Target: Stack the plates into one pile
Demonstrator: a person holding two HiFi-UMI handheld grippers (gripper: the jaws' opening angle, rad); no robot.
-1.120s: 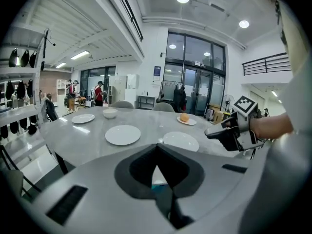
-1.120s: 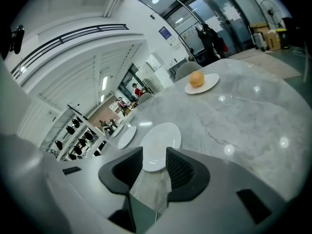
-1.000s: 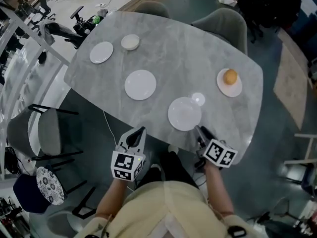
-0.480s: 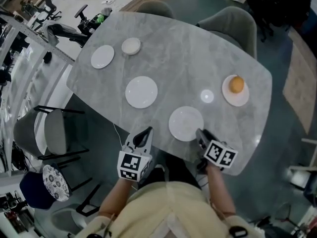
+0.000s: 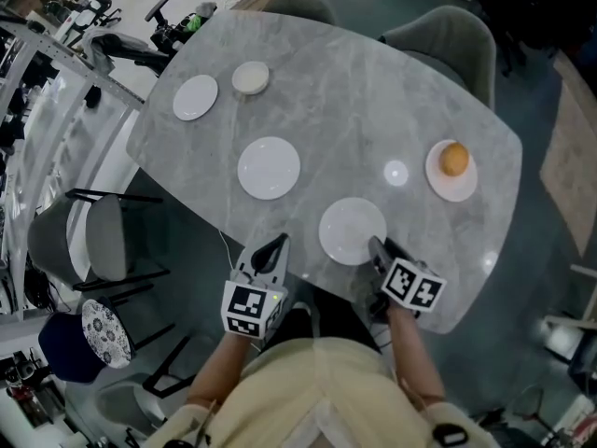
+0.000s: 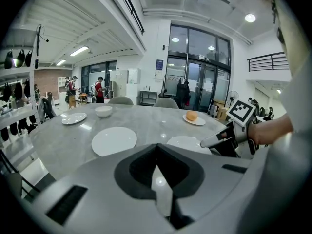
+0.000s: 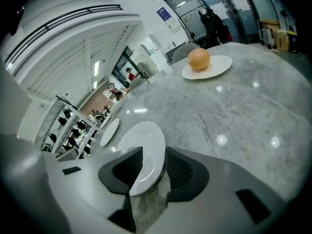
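Right gripper view tells me most here. The right gripper [image 7: 152, 156] has its jaws spread, and the rim of the near plate [image 7: 144, 143] sits in the gap between them. As far as I can tell the pads aren't biting on it yet, so nothing's actually held. That plate lies flat on the table [image 5: 354, 101], right by the edge closest to me.

Meanwhile the left gripper [image 6: 157, 160] is pressed fully together with nothing in it. It hangs at the table's edge just left of the near plate.

Everything else, going from the near plate:
- The middle plate [image 5: 269, 167] is up and to the left of it, well apart.
- The small plate [image 5: 195, 97] and a bowl [image 5: 250, 77] are further out the same way, by the far left corner.
- The plate with the orange [image 5: 446, 190] is off to its right, with the orange [image 5: 454, 159] sitting on it.

So my read: no pile exists, every plate is on its own, and I'm at the very first pickup. Next move, I reckon, is closing the right jaws firmly on that rim, since a thin glazed edge could slip. Then I'd lift it level and carry it over to the middle plate. The plate with the orange probably goes on top last, or the orange comes off first, not sure.
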